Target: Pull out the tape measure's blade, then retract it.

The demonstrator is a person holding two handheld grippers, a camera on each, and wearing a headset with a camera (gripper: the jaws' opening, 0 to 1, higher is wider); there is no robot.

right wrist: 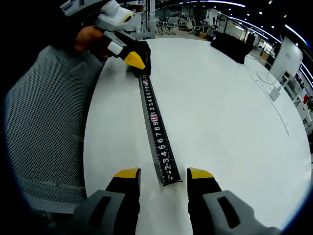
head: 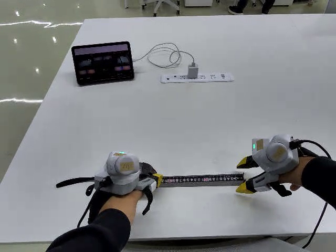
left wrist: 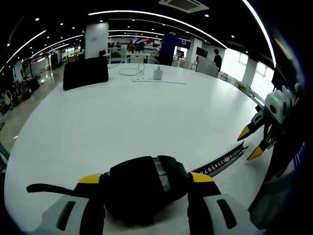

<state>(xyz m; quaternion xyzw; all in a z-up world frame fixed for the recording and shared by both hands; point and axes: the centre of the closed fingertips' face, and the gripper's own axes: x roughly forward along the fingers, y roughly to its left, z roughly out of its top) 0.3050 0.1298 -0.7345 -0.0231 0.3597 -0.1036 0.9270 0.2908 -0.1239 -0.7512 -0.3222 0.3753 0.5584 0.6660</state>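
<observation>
Right gripper (right wrist: pixel 164 173) is spread wide, one jaw on each side of the blade (right wrist: pixel 155 129) tip, not pinching it as far as I can see. Blade lies flat on the table (head: pixel 210 115), run out from the case (left wrist: pixel 146 191), which the left gripper (left wrist: pixel 146 178) has clamped. For the retract I'd pin that case hard and guide the tip back slow so it doesn't whip.

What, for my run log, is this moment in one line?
blade: extended, flat on table; left tool: shut on tape measure case; right tool: open, blade tip between jaws
</observation>
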